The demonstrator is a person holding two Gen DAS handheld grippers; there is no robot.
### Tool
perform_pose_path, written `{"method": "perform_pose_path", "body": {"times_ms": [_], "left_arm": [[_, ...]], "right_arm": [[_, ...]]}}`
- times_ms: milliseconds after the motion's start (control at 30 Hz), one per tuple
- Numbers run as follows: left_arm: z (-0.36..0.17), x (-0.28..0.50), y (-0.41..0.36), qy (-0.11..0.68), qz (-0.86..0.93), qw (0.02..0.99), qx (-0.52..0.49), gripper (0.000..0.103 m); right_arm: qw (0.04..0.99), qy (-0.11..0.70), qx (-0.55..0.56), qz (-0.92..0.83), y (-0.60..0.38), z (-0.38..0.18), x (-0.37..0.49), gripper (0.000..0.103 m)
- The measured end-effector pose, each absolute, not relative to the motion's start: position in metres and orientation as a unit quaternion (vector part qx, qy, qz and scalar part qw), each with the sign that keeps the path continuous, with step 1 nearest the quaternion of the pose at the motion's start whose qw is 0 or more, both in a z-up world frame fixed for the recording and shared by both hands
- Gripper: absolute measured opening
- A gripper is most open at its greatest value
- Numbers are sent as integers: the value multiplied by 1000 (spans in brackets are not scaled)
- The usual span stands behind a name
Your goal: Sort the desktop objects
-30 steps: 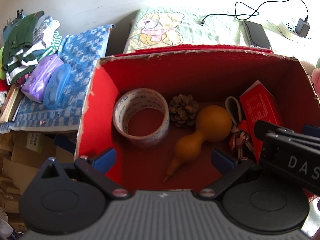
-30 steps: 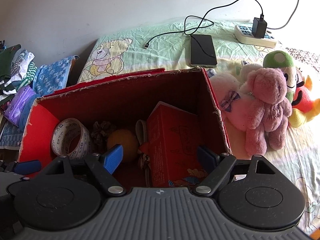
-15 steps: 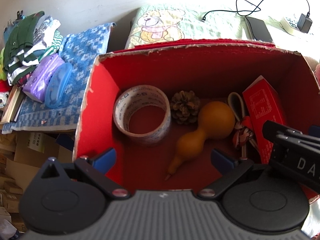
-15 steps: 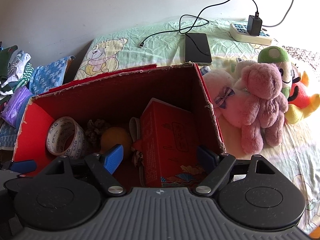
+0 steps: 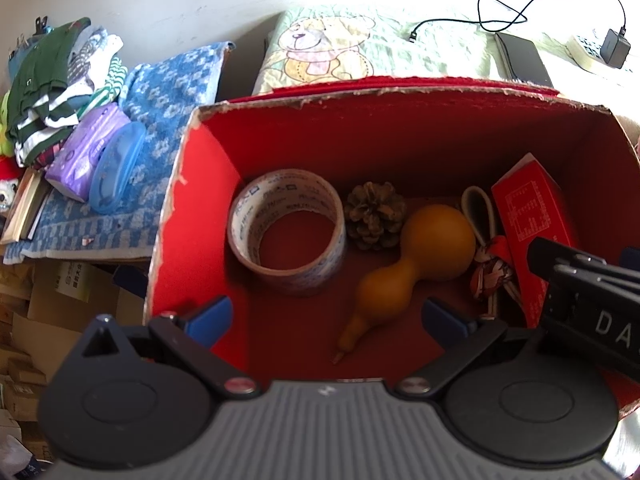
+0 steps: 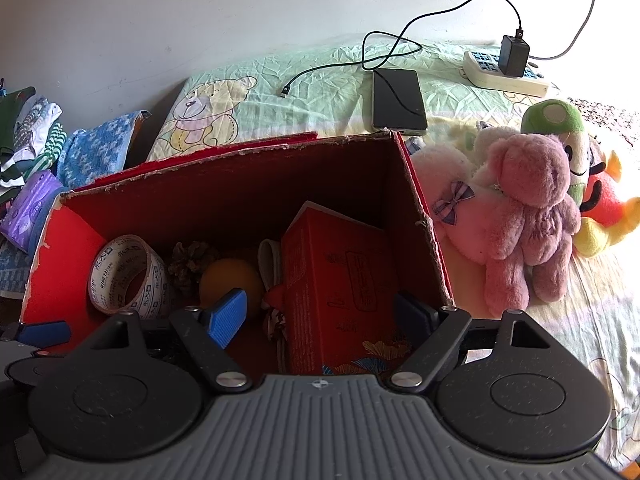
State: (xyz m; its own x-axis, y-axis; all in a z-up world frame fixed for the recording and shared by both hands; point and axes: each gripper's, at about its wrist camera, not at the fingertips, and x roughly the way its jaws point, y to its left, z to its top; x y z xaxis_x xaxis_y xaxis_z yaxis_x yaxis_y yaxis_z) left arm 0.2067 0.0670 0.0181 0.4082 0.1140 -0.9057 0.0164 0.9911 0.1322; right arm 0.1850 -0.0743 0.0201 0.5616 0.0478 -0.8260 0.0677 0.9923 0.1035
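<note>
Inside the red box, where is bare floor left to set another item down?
Bare floor shows in the red box at the near edge, between the tape roll and the gourd. The right side is crowded: the gourd, a knotted strap and the red carton.

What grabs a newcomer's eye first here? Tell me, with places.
The open red cardboard box fills the middle, holding a tape roll at its left, a pine cone and an orange gourd in the centre, and a red carton at its right. Outside its right wall, a pink plush bear lies on the bedsheet.
</note>
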Motion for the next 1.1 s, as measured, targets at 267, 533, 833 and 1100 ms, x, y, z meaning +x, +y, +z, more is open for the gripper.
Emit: {"method": "perform_pose_path", "body": {"times_ms": [267, 533, 833, 1100], "left_arm": [[16, 207, 69, 548, 34, 834, 52, 101], [14, 208, 71, 550, 39, 833, 49, 101], [8, 209, 72, 553, 33, 831, 50, 101], [13, 211, 71, 552, 38, 831, 52, 101]], "right_arm": [[884, 465, 44, -2, -73, 23, 190, 83], [883, 470, 16, 1, -68, 21, 193, 83], [887, 462, -11, -12, -61, 23, 191, 82], [890, 456, -16, -19, -58, 33, 195, 83]]}}
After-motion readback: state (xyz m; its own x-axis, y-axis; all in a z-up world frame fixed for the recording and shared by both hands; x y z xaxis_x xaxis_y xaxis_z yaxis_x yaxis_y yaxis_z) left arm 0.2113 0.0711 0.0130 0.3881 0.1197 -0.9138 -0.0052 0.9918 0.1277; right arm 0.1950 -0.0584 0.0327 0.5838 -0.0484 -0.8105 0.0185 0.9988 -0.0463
